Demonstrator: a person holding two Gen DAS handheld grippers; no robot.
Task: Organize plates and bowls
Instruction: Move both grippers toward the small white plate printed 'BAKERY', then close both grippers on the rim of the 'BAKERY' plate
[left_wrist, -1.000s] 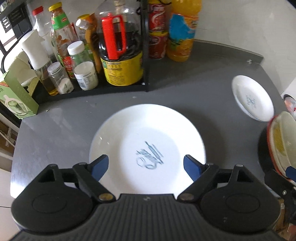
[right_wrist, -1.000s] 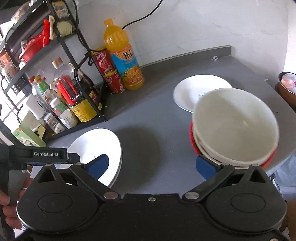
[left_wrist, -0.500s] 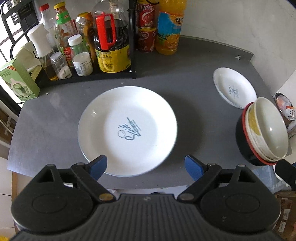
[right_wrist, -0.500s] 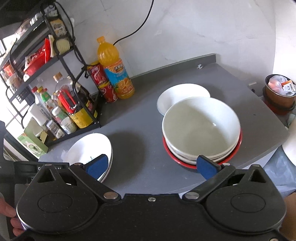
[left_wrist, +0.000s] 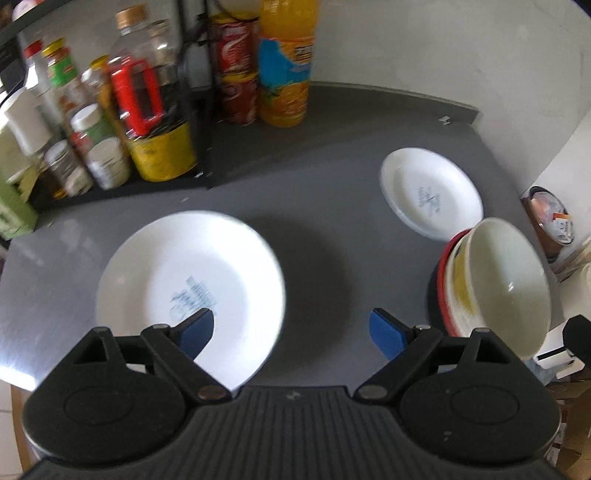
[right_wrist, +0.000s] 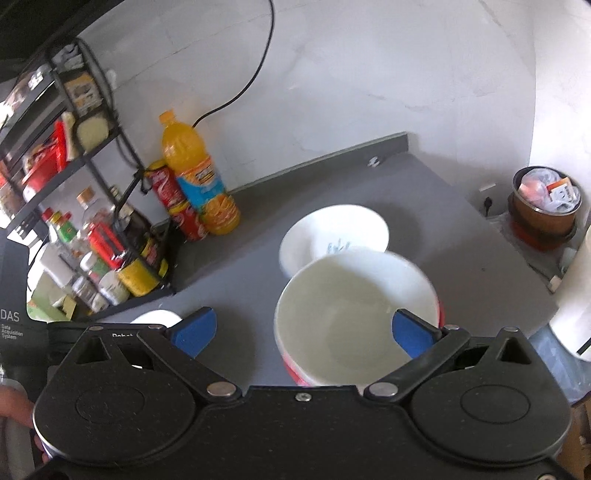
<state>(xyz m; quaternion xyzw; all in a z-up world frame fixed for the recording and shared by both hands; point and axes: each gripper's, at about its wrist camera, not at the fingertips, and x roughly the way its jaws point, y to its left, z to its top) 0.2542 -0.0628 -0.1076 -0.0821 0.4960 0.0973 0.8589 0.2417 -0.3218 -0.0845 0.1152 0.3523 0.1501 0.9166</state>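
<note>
A large white plate (left_wrist: 192, 273) with blue print lies on the grey counter at the left. A smaller white plate (left_wrist: 430, 194) sits at the back right, also seen as the small plate (right_wrist: 332, 230). A stack of bowls (left_wrist: 495, 284), cream on top with a red rim below, stands at the counter's right edge; the same bowl stack (right_wrist: 351, 314) shows in the right wrist view. My left gripper (left_wrist: 291, 332) is open above the counter's near edge, between large plate and bowls. My right gripper (right_wrist: 303, 332) is open, held above and short of the bowls. Nothing is between either pair of fingers.
A black wire rack (right_wrist: 110, 221) with bottles and jars lines the back left. An orange drink bottle (left_wrist: 284, 62) and red cans (left_wrist: 236, 81) stand beside it. A brown bin (right_wrist: 545, 214) with rubbish sits past the counter's right edge. A hand holds the left gripper's handle (right_wrist: 14, 410).
Both grippers pulled back and rose away from the counter. The left view swung right, so the large plate slid left and the bowl stack came into view. Both stayed open.
</note>
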